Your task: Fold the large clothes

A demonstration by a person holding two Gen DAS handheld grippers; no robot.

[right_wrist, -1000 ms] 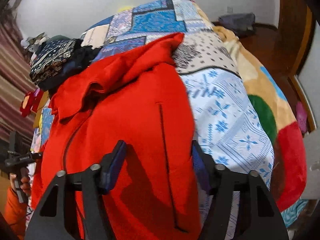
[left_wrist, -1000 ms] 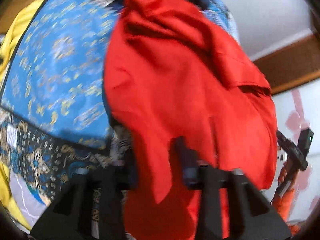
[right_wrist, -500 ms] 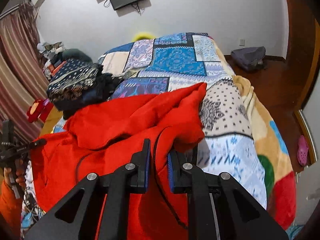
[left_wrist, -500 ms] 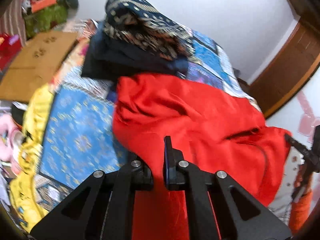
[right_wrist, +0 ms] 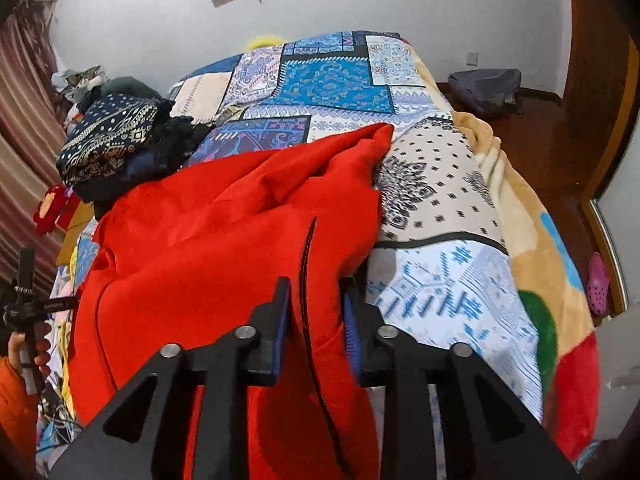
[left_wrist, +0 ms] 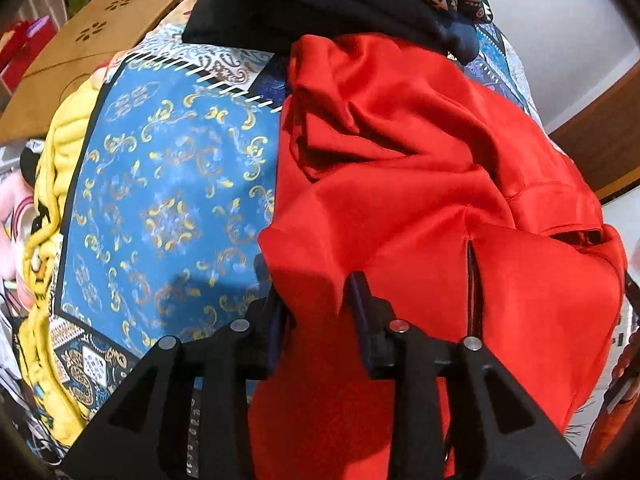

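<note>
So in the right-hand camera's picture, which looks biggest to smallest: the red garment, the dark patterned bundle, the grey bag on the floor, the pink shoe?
1. Red garment, by far, though it lies nearest the camera.
2. Dark patterned bundle.
3. Grey bag, close to the bundle in apparent size and farther off, so that order is unsure.
4. Pink shoe, plainly smallest.

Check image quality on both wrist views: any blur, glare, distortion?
Left wrist: strong fisheye bulge, dark vignette in the corners, soft motion blur on the blue patterned bedspread; red garment saturated, a faint sheen, folds still readable. Right wrist: sharper at centre, blur on the blanket toward the right edge, even light on the white wall, no glare.
</note>
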